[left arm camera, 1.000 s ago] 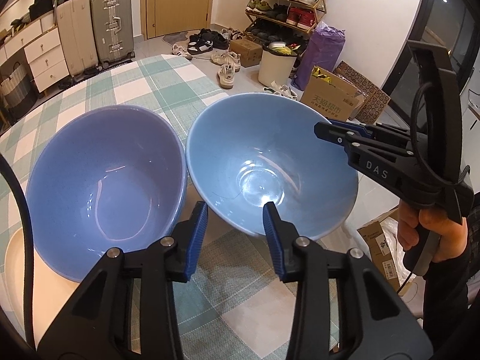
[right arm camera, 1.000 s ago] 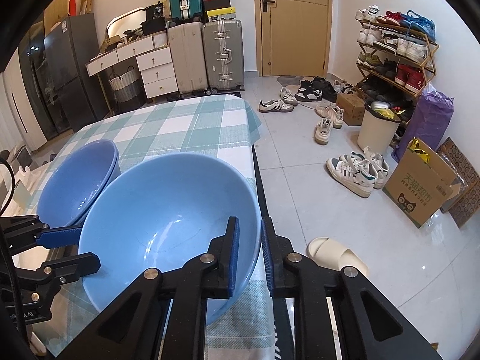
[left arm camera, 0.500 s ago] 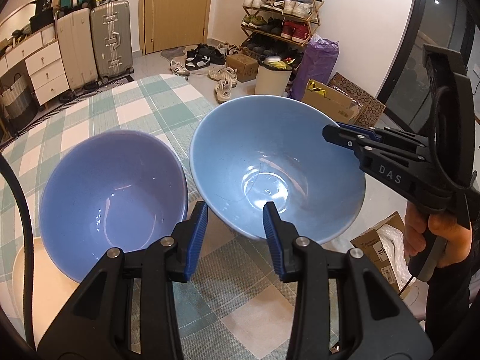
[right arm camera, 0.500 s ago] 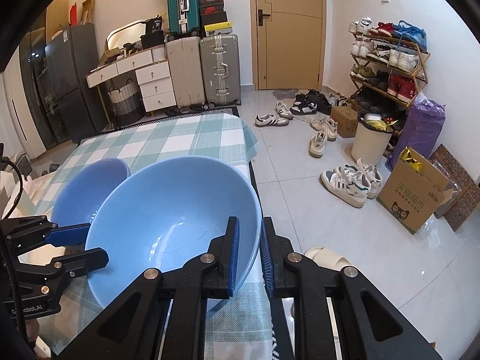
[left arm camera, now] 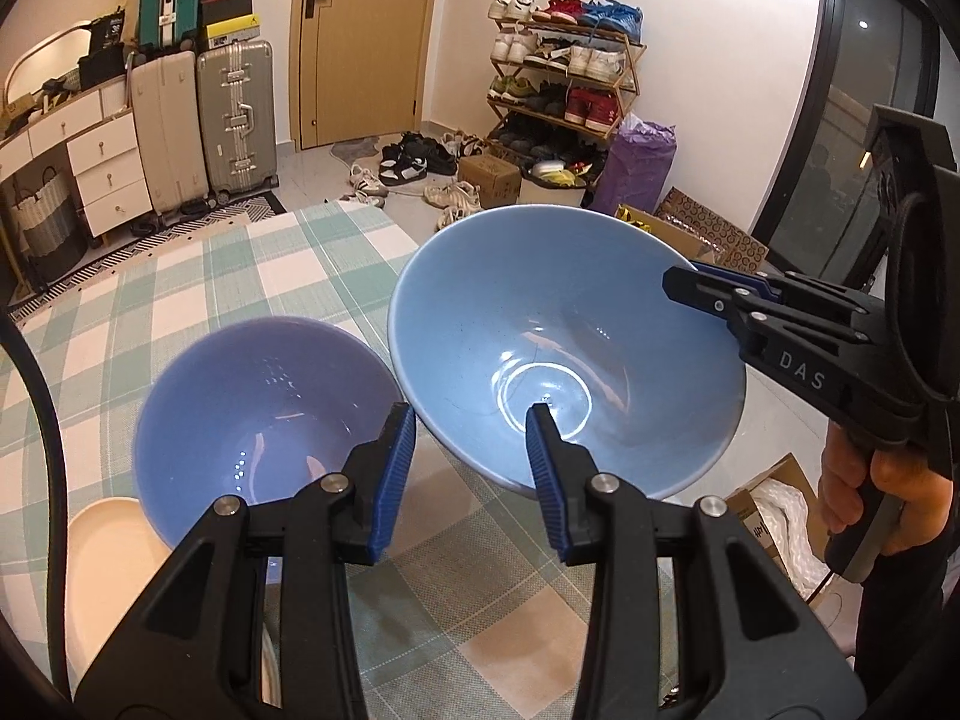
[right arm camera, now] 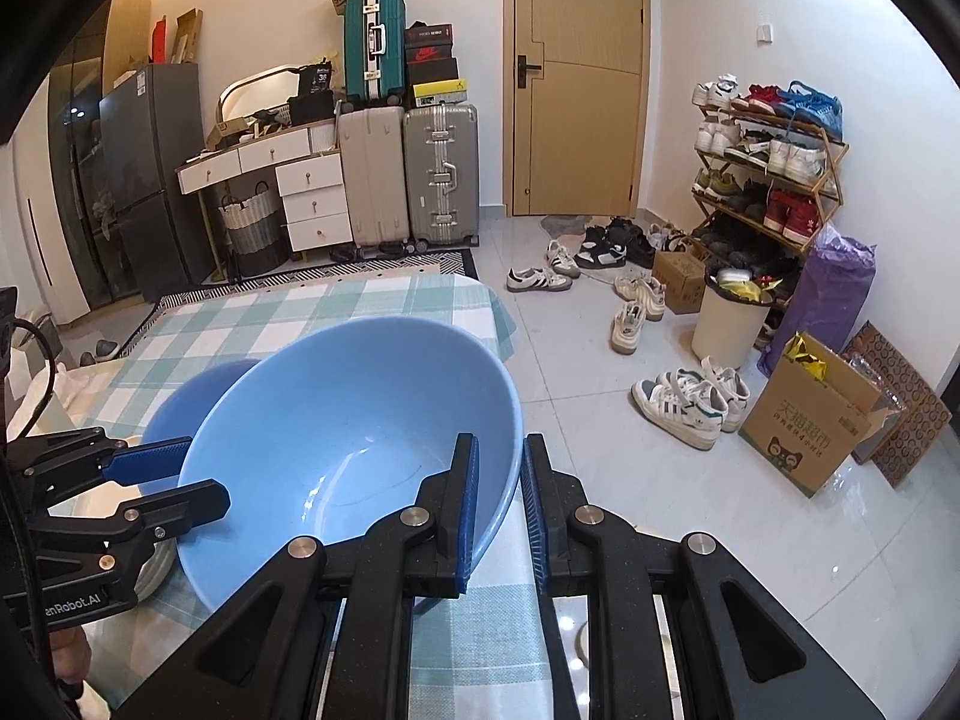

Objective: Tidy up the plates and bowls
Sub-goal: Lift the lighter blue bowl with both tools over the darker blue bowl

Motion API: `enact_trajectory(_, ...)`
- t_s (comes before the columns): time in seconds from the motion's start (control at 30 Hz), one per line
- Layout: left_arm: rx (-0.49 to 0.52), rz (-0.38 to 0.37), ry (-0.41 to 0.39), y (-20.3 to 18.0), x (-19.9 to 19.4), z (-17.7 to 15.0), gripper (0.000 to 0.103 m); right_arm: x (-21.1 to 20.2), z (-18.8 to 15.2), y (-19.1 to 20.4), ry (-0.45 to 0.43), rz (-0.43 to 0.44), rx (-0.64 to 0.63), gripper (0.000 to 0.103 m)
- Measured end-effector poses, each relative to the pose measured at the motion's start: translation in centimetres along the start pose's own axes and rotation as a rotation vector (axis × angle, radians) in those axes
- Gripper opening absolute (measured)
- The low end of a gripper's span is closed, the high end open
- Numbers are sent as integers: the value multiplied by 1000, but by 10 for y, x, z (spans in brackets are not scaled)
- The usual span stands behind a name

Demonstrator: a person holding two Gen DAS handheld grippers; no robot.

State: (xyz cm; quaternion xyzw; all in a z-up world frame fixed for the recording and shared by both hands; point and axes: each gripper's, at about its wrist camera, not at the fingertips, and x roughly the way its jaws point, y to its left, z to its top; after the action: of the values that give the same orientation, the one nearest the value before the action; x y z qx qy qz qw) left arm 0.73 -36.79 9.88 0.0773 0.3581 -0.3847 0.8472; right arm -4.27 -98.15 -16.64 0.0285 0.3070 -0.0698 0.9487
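Left: our left gripper point(left arm camera: 470, 468), fingers apart on nothing, above the periwinkle bowl point(left arm camera: 258, 414) on the checked tablecloth point(left arm camera: 180, 276). Right: our right gripper point(right arm camera: 499, 504) clamped on the light-blue bowl point(right arm camera: 354, 420) rim, airborne. We keep it level, nesting 1 inside the other.

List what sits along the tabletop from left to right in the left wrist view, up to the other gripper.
Cream plate → darker blue bowl → left gripper, near the lens → lighter blue bowl → right gripper, shut on that bowl's right rim.
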Motion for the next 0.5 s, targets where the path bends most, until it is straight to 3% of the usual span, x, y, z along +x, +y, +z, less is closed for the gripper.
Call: enact_trajectory(0.5, -37, 67, -112, 27, -65, 5, 35, -28, 30, 49, -72, 15, -56, 15)
